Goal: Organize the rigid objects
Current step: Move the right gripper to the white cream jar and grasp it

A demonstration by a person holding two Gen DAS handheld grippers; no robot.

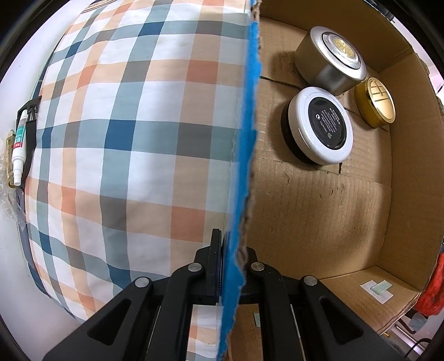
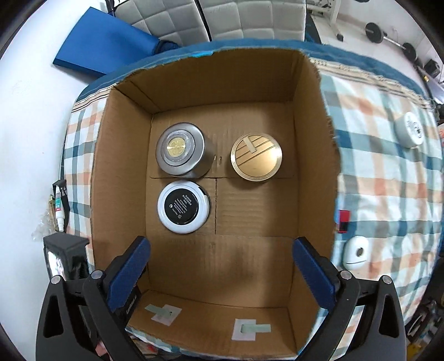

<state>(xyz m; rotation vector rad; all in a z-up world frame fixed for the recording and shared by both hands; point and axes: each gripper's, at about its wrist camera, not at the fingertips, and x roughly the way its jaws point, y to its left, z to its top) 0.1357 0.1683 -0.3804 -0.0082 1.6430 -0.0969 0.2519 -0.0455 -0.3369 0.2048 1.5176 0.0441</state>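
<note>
An open cardboard box stands on a plaid cloth. Inside it lie a silver round tin, a gold round tin and a white jar with a black lid. My left gripper is shut on the box's blue-edged left wall; the three containers show in its view, the silver tin, the gold tin and the white jar. My right gripper is open and empty above the box's near part. A white round jar and a small white object lie on the cloth to the right.
A white tube lies at the cloth's left edge, also in the left wrist view. A red and black item sits by the box's right wall. A white chair and a blue mat are beyond the table.
</note>
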